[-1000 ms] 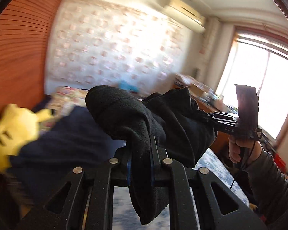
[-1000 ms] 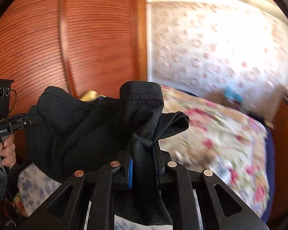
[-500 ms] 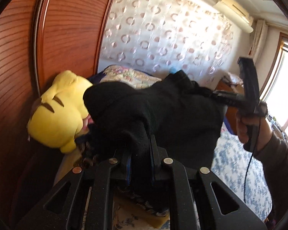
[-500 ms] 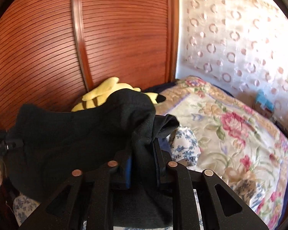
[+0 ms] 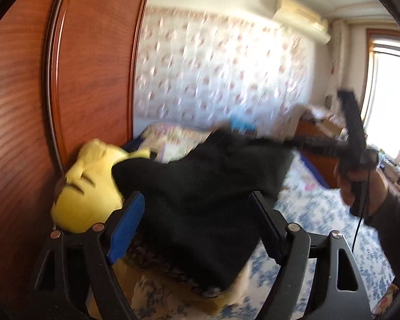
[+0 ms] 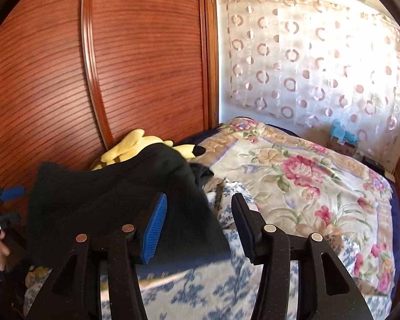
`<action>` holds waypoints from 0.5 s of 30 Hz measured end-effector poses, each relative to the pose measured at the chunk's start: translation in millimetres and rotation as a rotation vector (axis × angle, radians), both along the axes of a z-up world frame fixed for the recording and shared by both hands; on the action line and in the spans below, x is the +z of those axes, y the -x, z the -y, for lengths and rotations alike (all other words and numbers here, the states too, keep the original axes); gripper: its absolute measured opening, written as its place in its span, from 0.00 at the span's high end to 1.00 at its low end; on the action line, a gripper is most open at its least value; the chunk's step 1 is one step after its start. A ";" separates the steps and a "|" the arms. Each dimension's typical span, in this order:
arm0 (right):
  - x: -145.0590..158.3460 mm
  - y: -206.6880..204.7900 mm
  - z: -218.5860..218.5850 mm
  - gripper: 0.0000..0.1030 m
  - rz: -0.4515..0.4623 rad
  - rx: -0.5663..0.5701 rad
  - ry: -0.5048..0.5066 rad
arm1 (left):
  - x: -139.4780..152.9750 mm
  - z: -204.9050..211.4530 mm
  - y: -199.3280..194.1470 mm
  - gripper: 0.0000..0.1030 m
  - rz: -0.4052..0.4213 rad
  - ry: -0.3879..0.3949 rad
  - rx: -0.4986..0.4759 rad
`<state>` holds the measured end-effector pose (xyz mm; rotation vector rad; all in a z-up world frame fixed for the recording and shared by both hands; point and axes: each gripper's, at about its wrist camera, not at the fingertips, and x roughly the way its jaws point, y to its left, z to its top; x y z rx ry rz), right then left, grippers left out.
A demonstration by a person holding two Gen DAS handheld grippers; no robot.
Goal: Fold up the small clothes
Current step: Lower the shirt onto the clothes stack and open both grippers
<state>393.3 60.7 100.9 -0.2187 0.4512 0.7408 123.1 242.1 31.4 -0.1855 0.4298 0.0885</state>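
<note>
Garment (image 5: 200, 194), black, between spread fingers (image 5: 125, 229)

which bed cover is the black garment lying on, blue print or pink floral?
The blue print cover, nearest the claws. The black garment lies on it; the pink floral cover lies farther right, beyond it.

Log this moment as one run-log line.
phase: release | left claw: open, just opening | right claw: open, just opening | black garment: unclamped, beside yellow plush

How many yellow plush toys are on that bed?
1: the yellow plush toy lies against the wooden wardrobe, partly under the black fleece garment. More could be hidden beneath.
</note>
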 end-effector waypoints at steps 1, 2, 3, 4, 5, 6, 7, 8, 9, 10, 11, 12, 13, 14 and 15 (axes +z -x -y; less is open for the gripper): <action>-0.8 8.3 4.2 0.48 -0.001 -0.002 -0.009 | 5.7 3.9 4.6 0.20 0.018 -0.009 0.006; -2.1 18.2 10.7 0.47 0.000 -0.007 -0.013 | 9.8 8.1 8.1 0.20 0.035 -0.018 0.003; -4.2 27.7 17.8 0.47 0.003 -0.012 -0.016 | 13.0 12.2 10.3 0.20 0.047 -0.027 -0.002; -5.5 38.3 24.2 0.47 0.004 -0.016 -0.021 | 16.6 19.7 12.8 0.20 0.051 -0.044 -0.007; -6.8 50.5 31.1 0.46 0.007 -0.021 -0.027 | 17.3 23.8 13.0 0.20 0.045 -0.056 -0.012; -6.8 61.6 39.6 0.46 0.009 -0.028 -0.032 | 18.6 29.1 13.6 0.20 0.042 -0.068 -0.022; -7.5 73.8 47.4 0.45 0.013 -0.036 -0.039 | 19.4 35.4 14.8 0.20 0.045 -0.077 -0.033; -7.4 84.7 56.5 0.44 0.018 -0.044 -0.046 | 19.7 41.9 15.6 0.20 0.044 -0.081 -0.044; -7.0 97.0 66.6 0.43 0.026 -0.055 -0.056 | 19.2 46.1 15.3 0.20 0.039 -0.082 -0.051; -6.4 108.8 74.9 0.42 0.034 -0.067 -0.068 | 18.9 53.6 15.0 0.20 0.028 -0.081 -0.058; -5.7 120.3 82.9 0.41 0.041 -0.079 -0.076 | 18.5 59.7 14.2 0.20 0.020 -0.081 -0.063; -4.4 128.5 87.1 0.40 0.049 -0.088 -0.084 | 17.4 66.5 14.5 0.20 0.013 -0.078 -0.069; -4.9 140.2 94.1 0.39 0.056 -0.097 -0.090 | 17.2 73.8 15.5 0.20 0.013 -0.077 -0.073; -4.1 151.4 100.2 0.38 0.063 -0.107 -0.092 | 16.4 82.0 16.6 0.20 0.011 -0.074 -0.084; -3.5 162.9 106.3 0.38 0.069 -0.118 -0.094 | 16.3 90.5 17.7 0.20 0.005 -0.074 -0.094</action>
